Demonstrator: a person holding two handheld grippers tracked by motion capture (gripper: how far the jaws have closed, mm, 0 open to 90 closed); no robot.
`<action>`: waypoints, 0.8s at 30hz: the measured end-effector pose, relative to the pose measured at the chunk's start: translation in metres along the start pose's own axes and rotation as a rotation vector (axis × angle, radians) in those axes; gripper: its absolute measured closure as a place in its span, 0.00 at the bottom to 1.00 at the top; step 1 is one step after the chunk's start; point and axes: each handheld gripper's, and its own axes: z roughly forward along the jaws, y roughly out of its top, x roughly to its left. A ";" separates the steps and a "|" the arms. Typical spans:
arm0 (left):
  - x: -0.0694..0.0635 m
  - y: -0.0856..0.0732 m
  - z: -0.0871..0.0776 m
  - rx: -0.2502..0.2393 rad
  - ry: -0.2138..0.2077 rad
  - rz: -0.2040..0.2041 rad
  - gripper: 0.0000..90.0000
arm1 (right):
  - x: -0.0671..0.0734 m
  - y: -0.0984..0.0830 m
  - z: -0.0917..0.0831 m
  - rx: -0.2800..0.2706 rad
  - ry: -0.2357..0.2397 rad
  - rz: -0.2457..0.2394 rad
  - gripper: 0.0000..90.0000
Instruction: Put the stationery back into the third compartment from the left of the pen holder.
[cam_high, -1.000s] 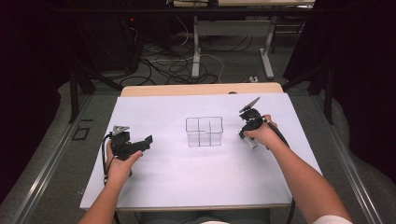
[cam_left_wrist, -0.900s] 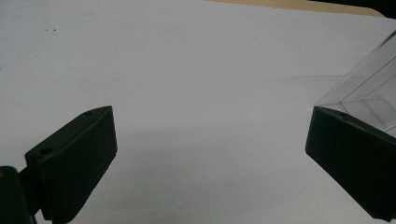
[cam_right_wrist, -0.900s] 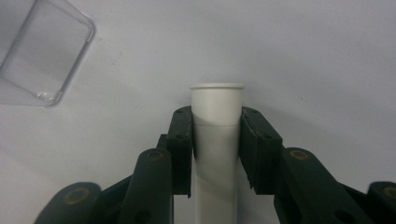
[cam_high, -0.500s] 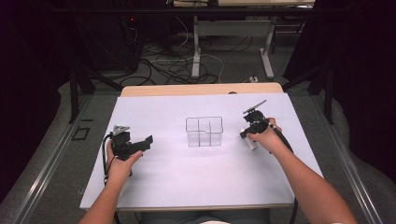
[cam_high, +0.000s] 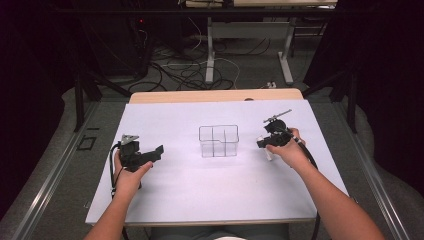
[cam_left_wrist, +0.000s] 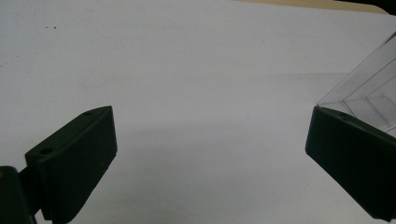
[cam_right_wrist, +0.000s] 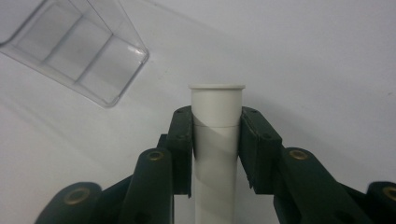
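A clear plastic box with inner dividers stands at the middle of the white table. To its right, my right gripper is shut on a white plastic tube. In the right gripper view the tube stands clamped between both pads just below its rimmed top, at my right gripper, and the clear box lies at the upper left. My left gripper rests left of the box, open. In the left gripper view, my left gripper has wide jaws with nothing between them, and the box corner is at the right.
A white sheet covers the table, and a bare wooden strip shows along the far edge. Beyond it are table legs and loose cables on the floor. Dark space lies at both sides.
My right gripper has drifted a little toward the near edge with the white tube still clamped. The left gripper and the clear box have stayed put.
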 end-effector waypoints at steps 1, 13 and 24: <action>0.000 0.000 0.000 0.000 0.001 0.000 0.02 | 0.000 0.000 -0.002 -0.015 0.011 -0.010 0.75; 0.000 0.000 0.000 0.000 0.001 0.002 0.02 | 0.010 0.007 -0.012 -0.154 -0.013 -0.051 0.75; 0.000 0.000 0.000 0.000 0.000 0.002 0.02 | 0.029 0.023 -0.026 -0.310 -0.007 -0.081 0.75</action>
